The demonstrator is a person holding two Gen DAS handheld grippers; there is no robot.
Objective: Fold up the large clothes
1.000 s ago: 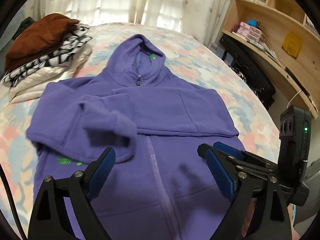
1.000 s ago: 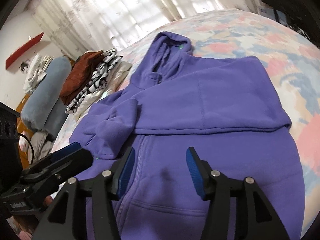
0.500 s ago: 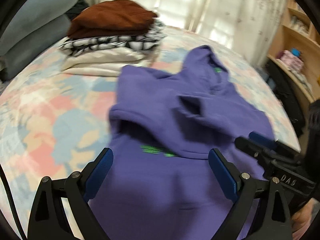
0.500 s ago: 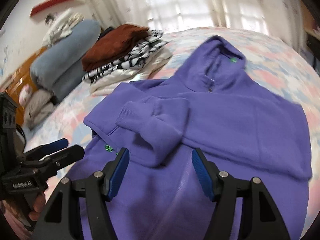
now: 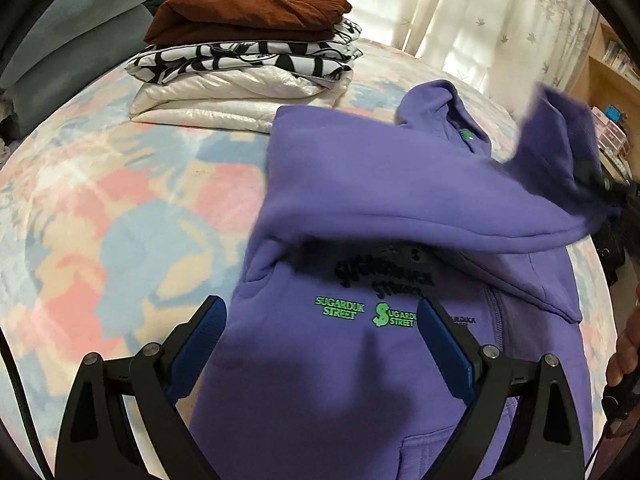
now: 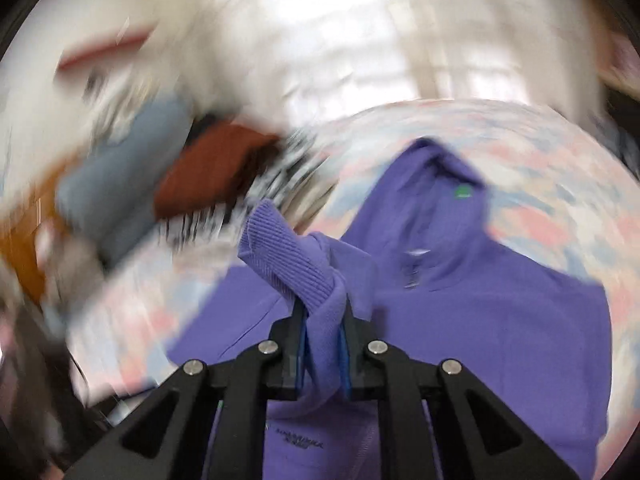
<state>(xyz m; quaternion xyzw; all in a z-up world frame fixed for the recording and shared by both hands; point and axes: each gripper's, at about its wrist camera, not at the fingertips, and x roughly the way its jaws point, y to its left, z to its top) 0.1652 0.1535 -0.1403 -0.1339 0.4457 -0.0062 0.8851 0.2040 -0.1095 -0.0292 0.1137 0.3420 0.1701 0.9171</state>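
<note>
A purple zip hoodie (image 5: 360,380) lies face up on the bed, with green logos on its chest. My left gripper (image 5: 320,308) hovers open just above that chest with nothing between its fingers. My right gripper (image 6: 323,308) is closing, and its pads pinch the hoodie's sleeve (image 6: 320,320) just behind the ribbed cuff (image 6: 280,248). The sleeve (image 5: 400,200) is raised off the body and stretches toward the right, where the right gripper (image 5: 612,196) shows as a dark blur. The hood (image 6: 440,184) lies flat at the far end.
A stack of folded clothes (image 5: 248,40), brown on top, sits on the floral bedspread (image 5: 100,220) behind the hoodie on the left. A grey-blue pillow (image 5: 60,60) lies at far left. A wooden shelf (image 5: 612,68) stands at right, and a hand (image 5: 628,344) is at the right edge.
My right gripper has closed on the sleeve near its cuff and lifted it off the hoodie. My left gripper has swung left and lower over the chest, still open.
</note>
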